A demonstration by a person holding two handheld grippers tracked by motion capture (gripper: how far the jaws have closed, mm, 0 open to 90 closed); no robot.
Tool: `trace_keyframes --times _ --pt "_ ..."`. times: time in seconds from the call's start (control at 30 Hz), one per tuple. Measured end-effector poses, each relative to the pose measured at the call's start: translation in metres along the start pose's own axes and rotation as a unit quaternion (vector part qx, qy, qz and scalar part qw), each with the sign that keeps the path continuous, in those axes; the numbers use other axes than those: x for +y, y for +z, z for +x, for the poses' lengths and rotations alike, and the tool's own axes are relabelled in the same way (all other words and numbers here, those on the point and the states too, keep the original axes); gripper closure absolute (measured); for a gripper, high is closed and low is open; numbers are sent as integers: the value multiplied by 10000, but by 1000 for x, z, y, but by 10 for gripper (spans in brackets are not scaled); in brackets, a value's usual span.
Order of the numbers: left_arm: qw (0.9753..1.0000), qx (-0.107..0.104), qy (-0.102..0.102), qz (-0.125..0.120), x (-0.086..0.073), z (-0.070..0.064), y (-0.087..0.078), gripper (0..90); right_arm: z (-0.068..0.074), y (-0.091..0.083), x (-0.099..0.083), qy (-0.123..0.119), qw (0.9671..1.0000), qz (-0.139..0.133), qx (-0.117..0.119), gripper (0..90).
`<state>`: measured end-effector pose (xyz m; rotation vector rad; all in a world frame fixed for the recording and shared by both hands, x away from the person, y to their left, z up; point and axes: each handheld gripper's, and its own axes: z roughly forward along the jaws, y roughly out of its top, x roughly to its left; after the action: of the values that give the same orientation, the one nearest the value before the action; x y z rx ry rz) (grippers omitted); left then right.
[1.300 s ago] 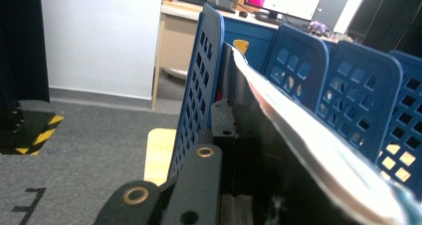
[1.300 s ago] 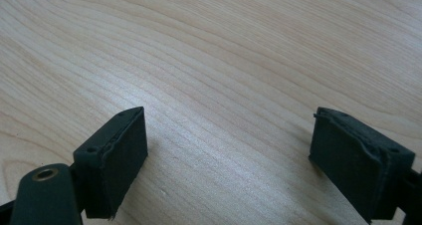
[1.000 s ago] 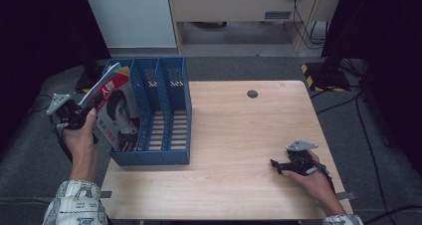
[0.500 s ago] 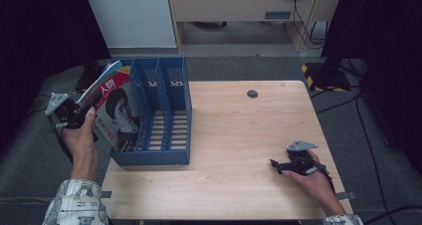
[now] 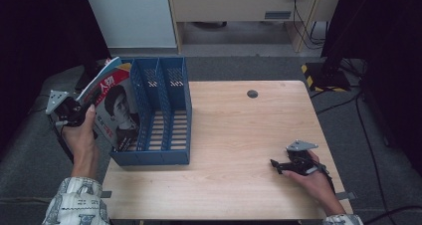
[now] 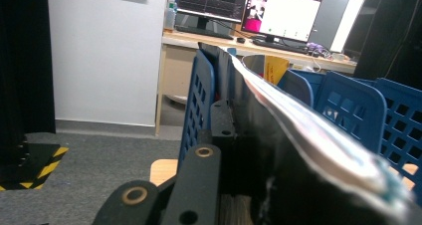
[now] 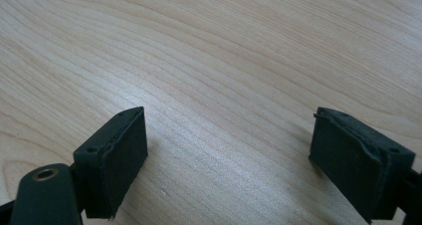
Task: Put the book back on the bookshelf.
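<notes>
A magazine (image 5: 115,105) with a face on its cover leans tilted in the leftmost slot of a blue three-slot file rack (image 5: 169,110) at the table's left side. My left gripper (image 5: 88,107) is shut on the magazine's outer edge, left of the rack. In the left gripper view the magazine (image 6: 303,140) runs edge-on from between the jaws, beside the rack's perforated wall (image 6: 199,105). My right gripper (image 5: 275,166) rests open on the wooden table (image 5: 239,130) near the front right. In the right gripper view its fingers (image 7: 117,158) are spread wide over bare wood, and the gripper (image 7: 229,150) holds nothing.
A small dark round hole (image 5: 252,93) marks the table's far side. Past the table stand a white panel (image 5: 132,16) and a wooden desk (image 5: 239,6). A desk with monitors (image 6: 278,16) shows far off. Grey carpet surrounds the table.
My left gripper has shifted slightly left with the magazine, which leans a little more. The right gripper has stayed put.
</notes>
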<state>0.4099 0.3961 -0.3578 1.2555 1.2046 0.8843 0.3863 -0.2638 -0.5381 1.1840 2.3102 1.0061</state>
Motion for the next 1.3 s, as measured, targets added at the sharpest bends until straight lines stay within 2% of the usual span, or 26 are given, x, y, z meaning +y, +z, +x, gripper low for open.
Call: trace_keyframes --times 0.27,0.4,1.3 --pt "10000 32 -34 -82 -5 2 8 866 0 0 0 10 10000 -5 -5 151" --pt "10000 29 -24 -38 -8 3 10 866 0 0 0 3 10000 -2 -3 151" --pt "10000 -21 -75 58 -19 5 8 858 0 0 0 3 10000 -5 -15 151"
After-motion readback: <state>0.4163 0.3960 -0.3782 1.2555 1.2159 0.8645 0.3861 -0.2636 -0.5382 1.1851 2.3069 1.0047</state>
